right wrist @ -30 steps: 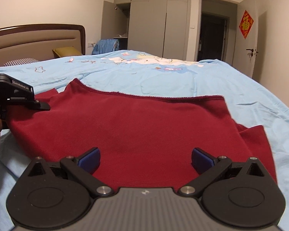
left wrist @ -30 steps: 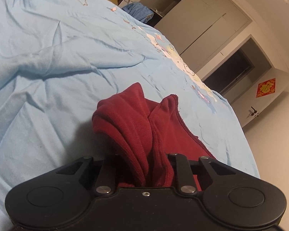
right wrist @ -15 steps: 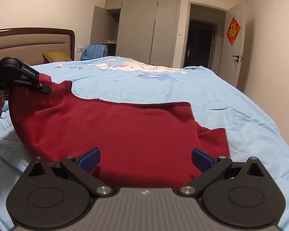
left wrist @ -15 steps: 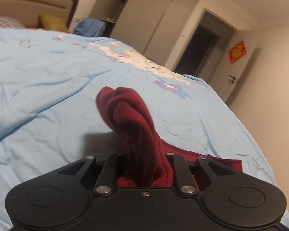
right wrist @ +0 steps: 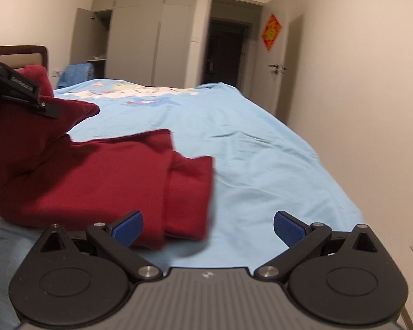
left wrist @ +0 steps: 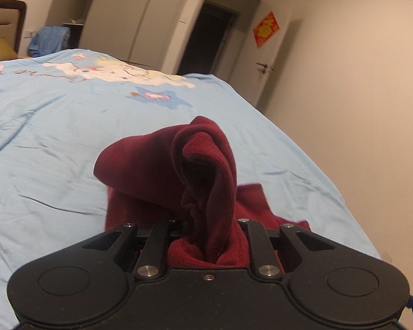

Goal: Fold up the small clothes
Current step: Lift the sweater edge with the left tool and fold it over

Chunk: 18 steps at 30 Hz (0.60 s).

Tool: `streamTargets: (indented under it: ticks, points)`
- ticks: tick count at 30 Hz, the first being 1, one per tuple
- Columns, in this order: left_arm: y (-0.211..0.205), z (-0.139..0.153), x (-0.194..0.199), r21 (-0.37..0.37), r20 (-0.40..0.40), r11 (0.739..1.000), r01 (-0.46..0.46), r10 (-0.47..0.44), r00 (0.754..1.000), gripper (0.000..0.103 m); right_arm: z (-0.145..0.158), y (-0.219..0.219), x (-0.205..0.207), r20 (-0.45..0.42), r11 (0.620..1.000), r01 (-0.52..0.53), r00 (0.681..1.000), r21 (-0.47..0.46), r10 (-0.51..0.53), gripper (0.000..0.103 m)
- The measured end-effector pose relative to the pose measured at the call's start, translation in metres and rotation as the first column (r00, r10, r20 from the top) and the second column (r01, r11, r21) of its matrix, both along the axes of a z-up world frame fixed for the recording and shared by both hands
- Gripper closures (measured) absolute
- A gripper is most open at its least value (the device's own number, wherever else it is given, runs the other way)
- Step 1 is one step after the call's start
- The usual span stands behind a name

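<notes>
A dark red garment (right wrist: 96,181) lies on the light blue bedsheet (right wrist: 247,143). My left gripper (left wrist: 208,236) is shut on a bunched edge of the red garment (left wrist: 201,181) and holds it lifted above the bed. It also shows in the right wrist view (right wrist: 27,96) at the far left, with cloth hanging from it. My right gripper (right wrist: 208,225) is open and empty. Its blue pads (right wrist: 128,227) hover just above the garment's near right corner.
The bed's right edge (right wrist: 338,181) runs along a beige wall. A wardrobe (right wrist: 151,44), a dark doorway (right wrist: 225,46) and a door (right wrist: 283,66) stand beyond the bed. A headboard (left wrist: 2,24) and blue clothes (left wrist: 48,40) are at the far left.
My left gripper lifted the garment's left edge and carried it rightward, folding the cloth over. My right gripper stayed open and shifted right relative to the garment.
</notes>
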<state>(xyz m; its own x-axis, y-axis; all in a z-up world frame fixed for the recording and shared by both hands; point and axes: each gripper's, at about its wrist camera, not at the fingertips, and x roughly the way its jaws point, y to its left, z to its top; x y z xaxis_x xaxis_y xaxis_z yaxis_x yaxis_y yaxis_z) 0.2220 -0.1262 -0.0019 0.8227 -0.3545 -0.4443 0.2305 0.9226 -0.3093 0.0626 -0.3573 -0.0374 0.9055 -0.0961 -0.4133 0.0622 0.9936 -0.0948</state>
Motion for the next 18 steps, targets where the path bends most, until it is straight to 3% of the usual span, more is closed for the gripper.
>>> streamTargets:
  ticks: [4,9,12,16,18]
  points:
    - [-0.022,-0.012,-0.003,0.042,-0.029,0.997,0.063,-0.062,0.998,0.086,-0.001,-0.022,-0.009,-0.008,0.998,0.062,0.998,0.019,-0.062,0.000]
    - [-0.037,-0.024,-0.003,0.110,-0.066,0.991,0.079,-0.072,0.995,0.083,0.000,-0.039,-0.016,-0.010,0.995,0.092,0.996,0.044,-0.092,0.000]
    - [-0.037,-0.026,-0.006,0.132,-0.072,0.987,0.088,-0.079,0.994,0.077,0.003,-0.047,-0.013,-0.011,0.993,0.091,0.996,0.072,-0.090,0.000]
    - [-0.043,-0.024,-0.011,0.179,-0.045,0.975,0.134,-0.128,0.991,0.061,0.007,-0.055,-0.006,-0.013,0.991,0.072,0.997,0.110,-0.071,0.000]
    - [-0.051,-0.024,-0.013,0.218,-0.031,0.960,0.174,-0.171,0.985,0.059,0.011,-0.058,-0.002,-0.010,0.988,0.070,0.998,0.136,-0.070,0.000]
